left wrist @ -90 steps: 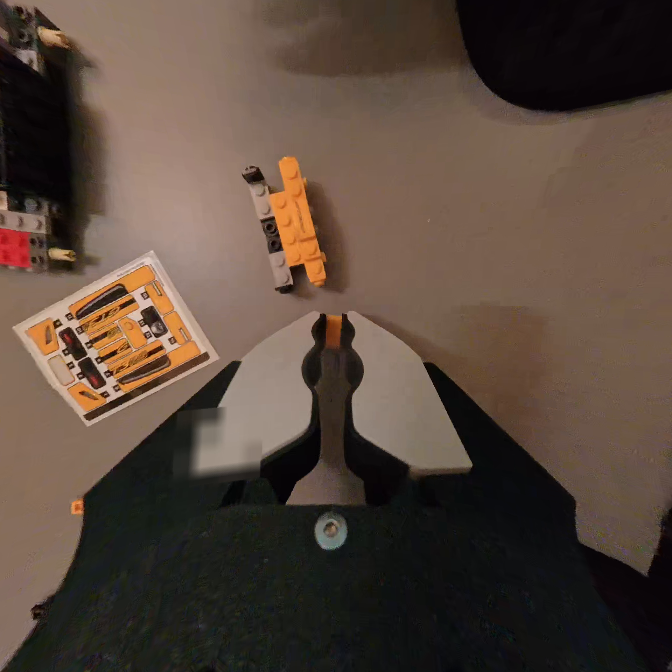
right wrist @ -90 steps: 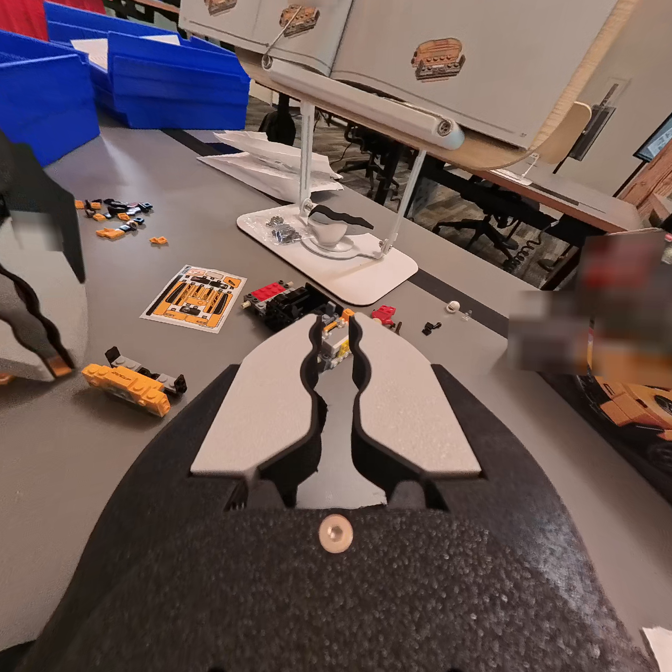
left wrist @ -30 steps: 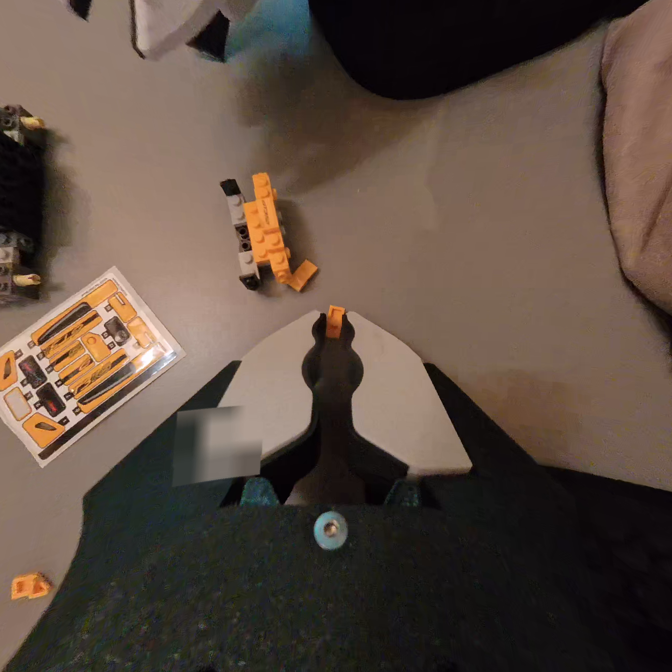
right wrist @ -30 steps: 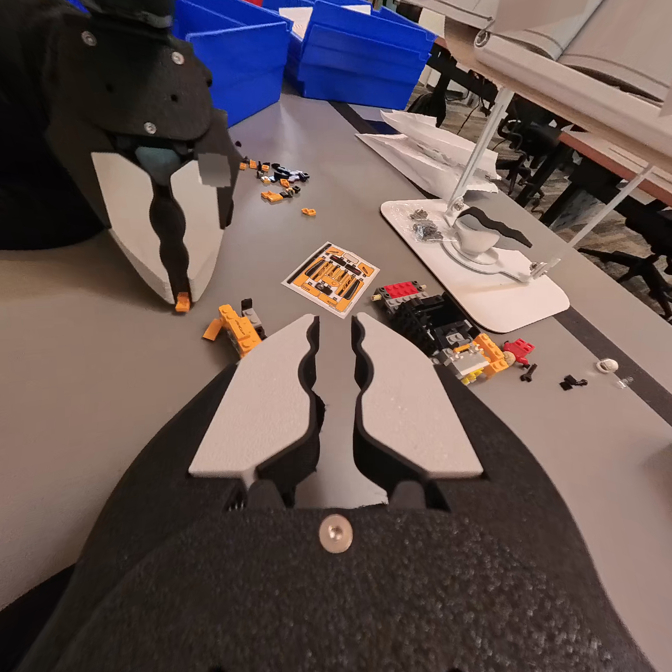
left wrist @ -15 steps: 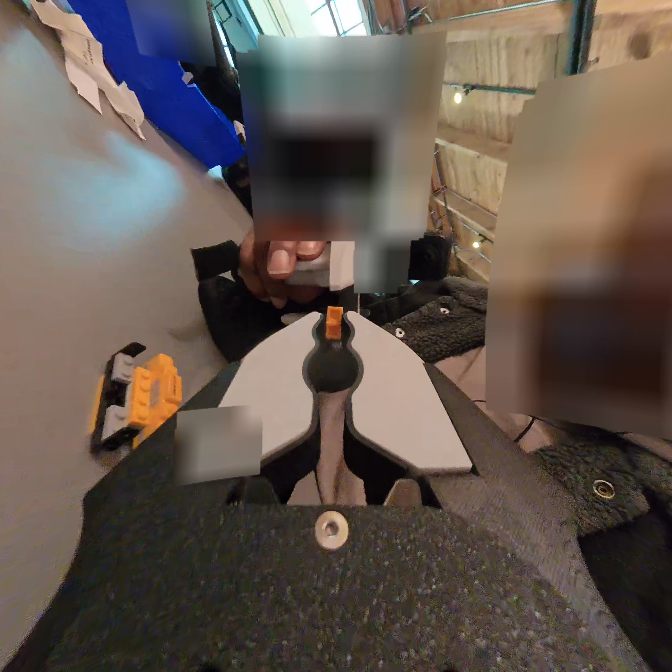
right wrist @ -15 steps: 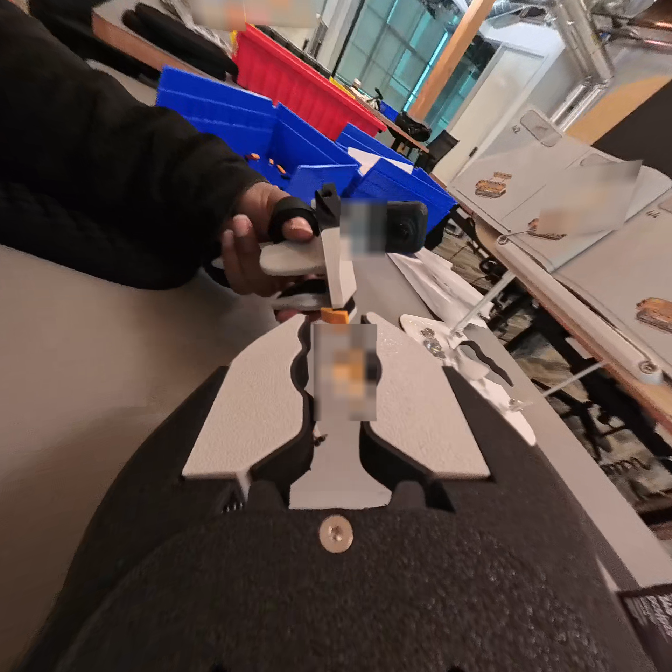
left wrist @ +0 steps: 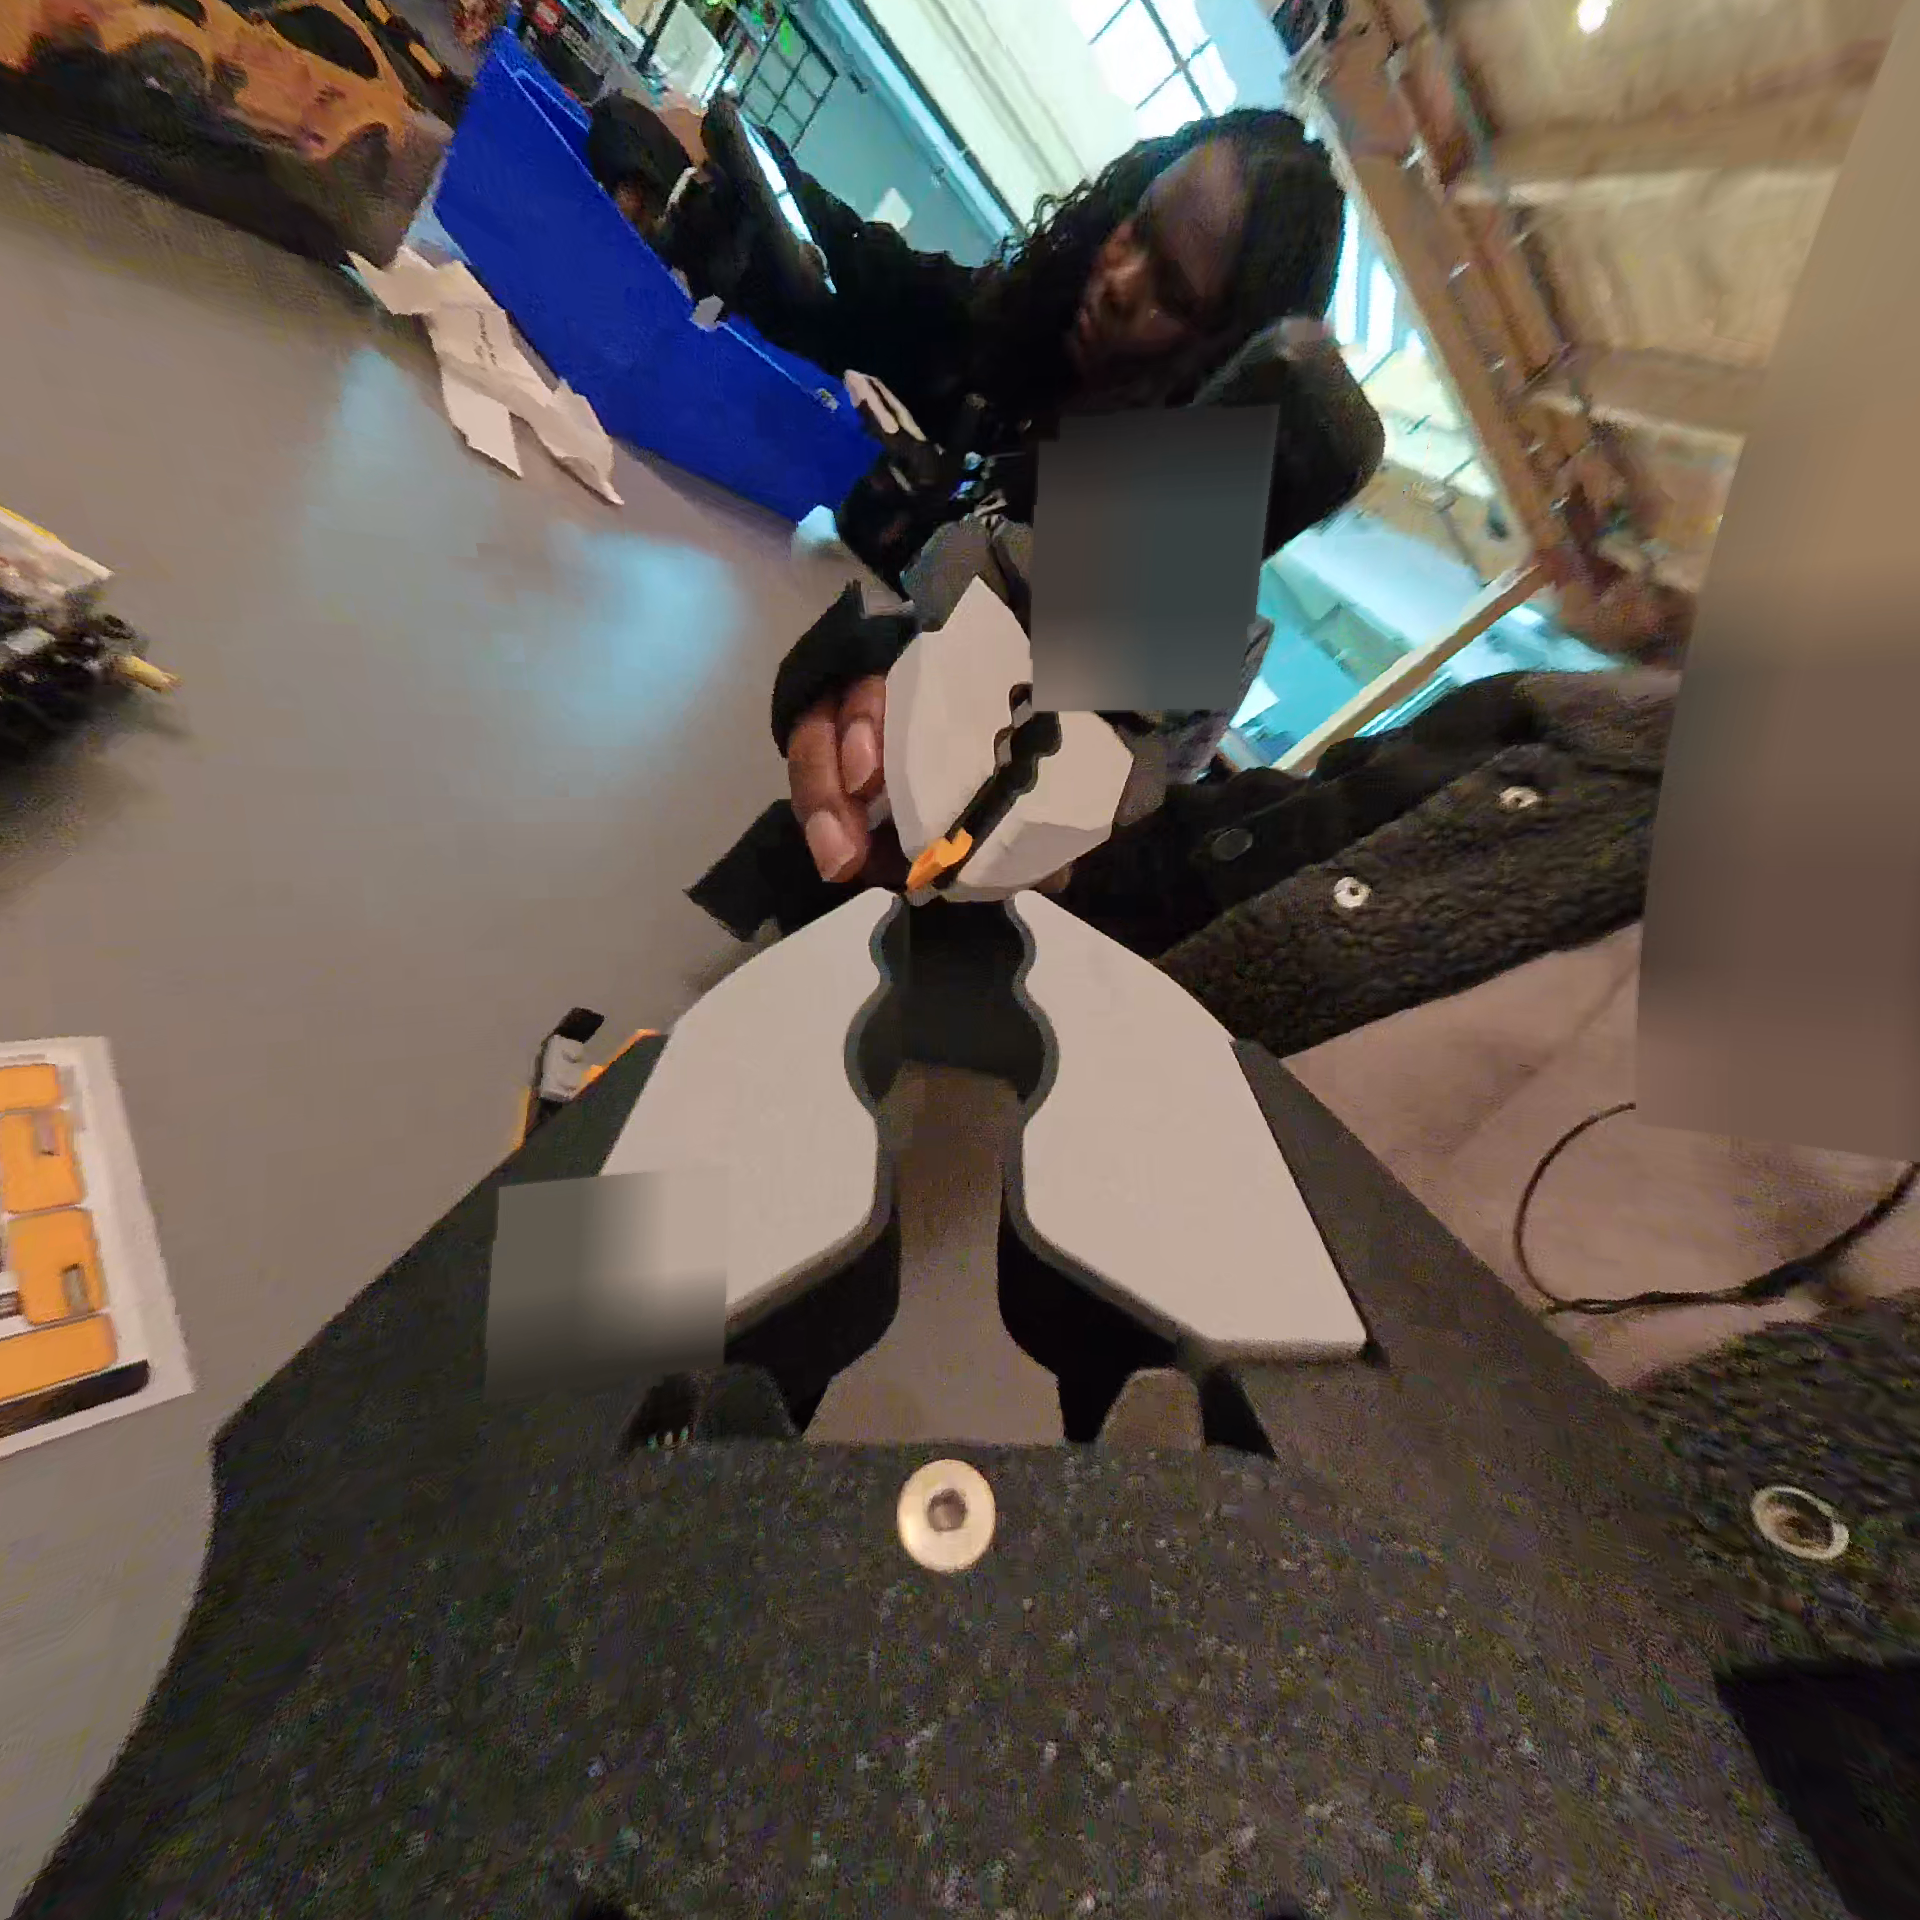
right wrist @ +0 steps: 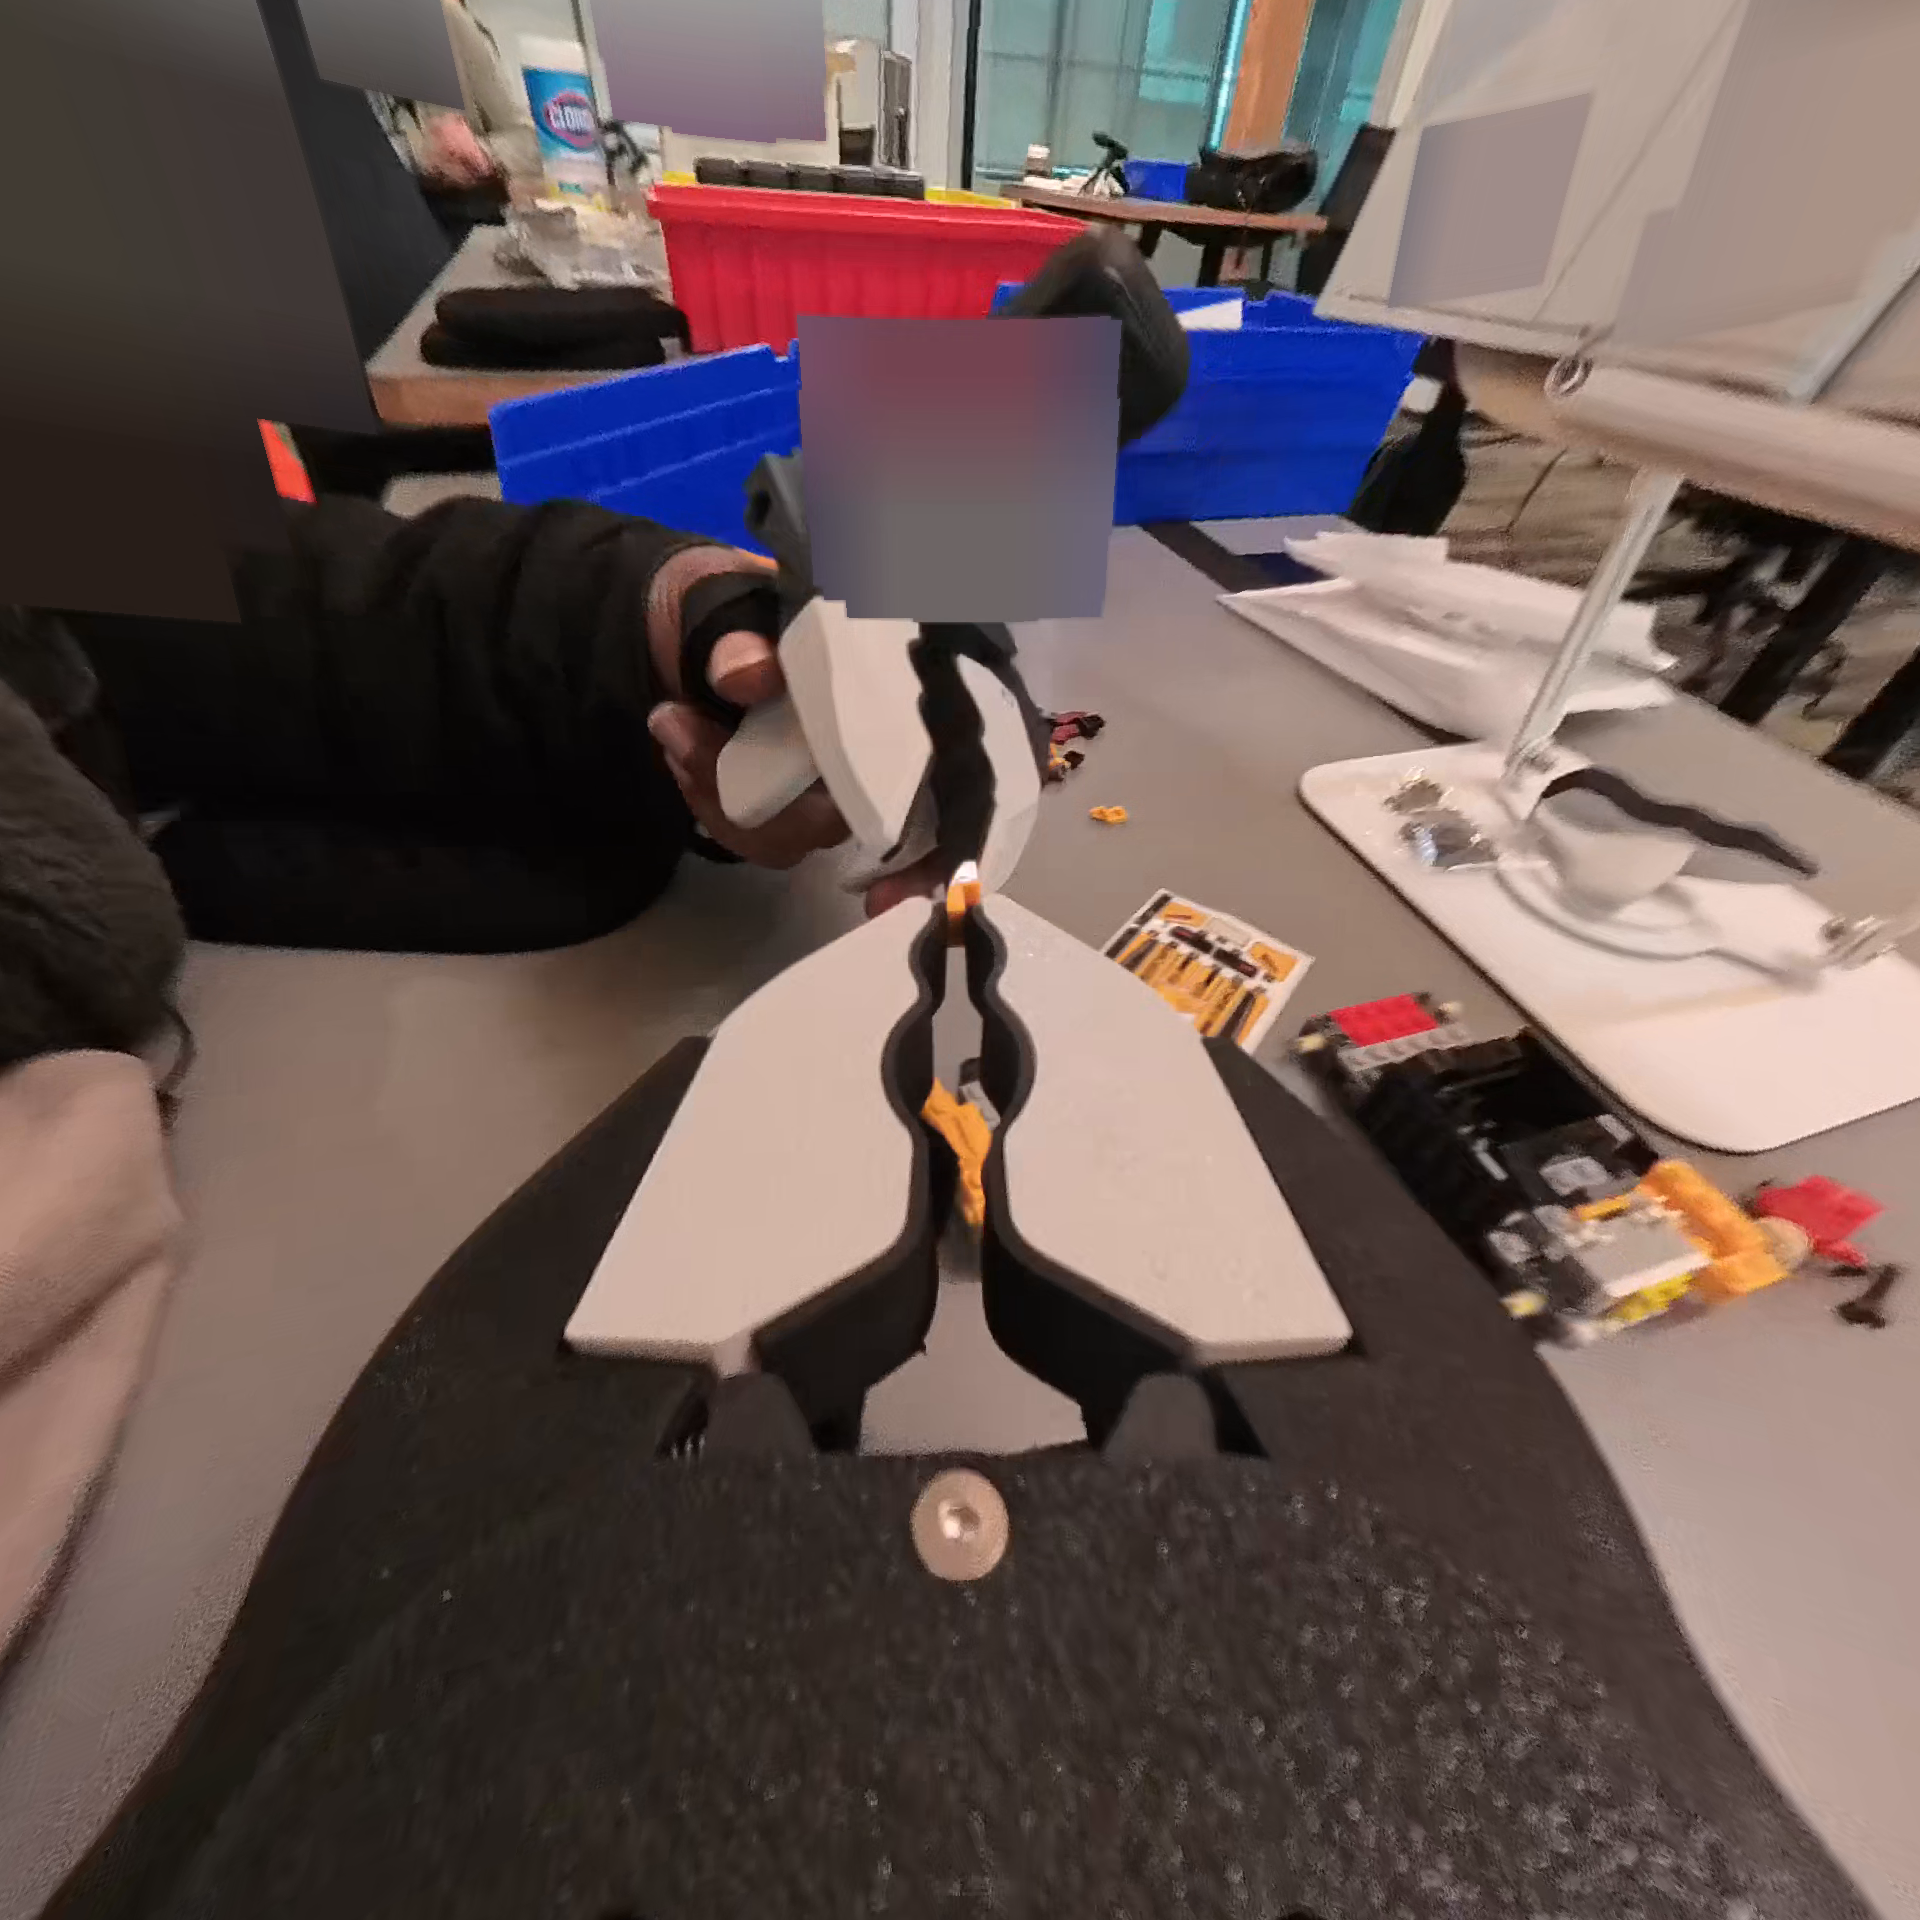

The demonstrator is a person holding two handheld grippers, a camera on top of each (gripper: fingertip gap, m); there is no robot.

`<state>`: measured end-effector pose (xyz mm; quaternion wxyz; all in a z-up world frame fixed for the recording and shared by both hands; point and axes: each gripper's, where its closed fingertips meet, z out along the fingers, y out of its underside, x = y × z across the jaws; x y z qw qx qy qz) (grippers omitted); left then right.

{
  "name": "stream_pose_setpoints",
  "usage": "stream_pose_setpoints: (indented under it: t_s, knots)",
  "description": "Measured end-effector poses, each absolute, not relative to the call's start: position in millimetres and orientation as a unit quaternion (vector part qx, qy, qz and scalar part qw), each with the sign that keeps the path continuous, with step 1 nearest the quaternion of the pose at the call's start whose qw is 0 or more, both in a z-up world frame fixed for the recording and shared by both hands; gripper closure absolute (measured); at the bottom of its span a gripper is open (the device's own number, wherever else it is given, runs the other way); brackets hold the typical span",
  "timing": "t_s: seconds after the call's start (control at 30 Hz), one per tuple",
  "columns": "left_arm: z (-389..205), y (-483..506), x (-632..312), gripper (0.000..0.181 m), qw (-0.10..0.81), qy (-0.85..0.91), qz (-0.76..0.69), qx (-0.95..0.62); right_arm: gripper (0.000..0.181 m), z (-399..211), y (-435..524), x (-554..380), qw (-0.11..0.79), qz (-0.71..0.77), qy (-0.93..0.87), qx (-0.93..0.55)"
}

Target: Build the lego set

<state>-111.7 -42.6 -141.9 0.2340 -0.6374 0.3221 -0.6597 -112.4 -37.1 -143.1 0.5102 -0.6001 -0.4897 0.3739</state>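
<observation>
The two grippers meet tip to tip above the grey table. My right gripper (right wrist: pixel 961 914) is shut on a small orange lego piece (right wrist: pixel 964 896). It also shows in the left wrist view (left wrist: pixel 951 868), pinching the same orange piece (left wrist: pixel 938 858). My left gripper (left wrist: pixel 954 920) is open and empty, its tips just below that piece. It faces the right wrist camera (right wrist: pixel 935 831). An orange and grey sub-assembly (right wrist: pixel 961 1132) lies on the table under the right gripper. It is half hidden in the left wrist view (left wrist: pixel 566 1055).
A sticker sheet (right wrist: pixel 1210 971) lies on the table (right wrist: pixel 416 1091), with a black chassis (right wrist: pixel 1455 1101) carrying red and orange bricks to its right. A white stand base (right wrist: pixel 1662 997), blue bins (right wrist: pixel 644 436), a red bin (right wrist: pixel 852 260) and loose small pieces (right wrist: pixel 1107 814) stand behind. A sleeve lies at left. The tips of both grippers are at nearly the same place.
The left gripper lifted the orange piece off the table and turned to face the right gripper. The right gripper has shut on the piece and the left gripper has opened.
</observation>
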Motion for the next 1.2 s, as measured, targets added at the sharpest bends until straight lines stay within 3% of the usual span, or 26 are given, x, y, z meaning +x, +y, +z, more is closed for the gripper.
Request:
stream_pose_setpoints:
  t_s: [0.23,0.53,0.7,0.9,1.2]
  knots:
    - [-145,-47,-106,0.169,0.327,0.411,-0.57,-0.633,0.179,-140,-47,-113,0.401,0.513,-0.43,-0.625]
    - [-144,-49,-107,0.178,0.294,0.394,-0.588,-0.642,0.178,-146,-51,-114,0.362,0.536,-0.425,-0.633]
    - [-145,-42,-110,0.179,0.221,0.306,-0.653,-0.657,0.173,-147,-44,-111,0.407,0.496,-0.44,-0.628]
    - [-153,-31,-116,0.179,0.165,0.222,-0.687,-0.672,0.162,-155,-33,-108,0.522,0.317,-0.535,-0.584]
    - [-169,-28,-113,0.179,0.135,0.198,-0.673,-0.7,0.169,-169,-30,-118,0.518,0.216,-0.626,-0.542]
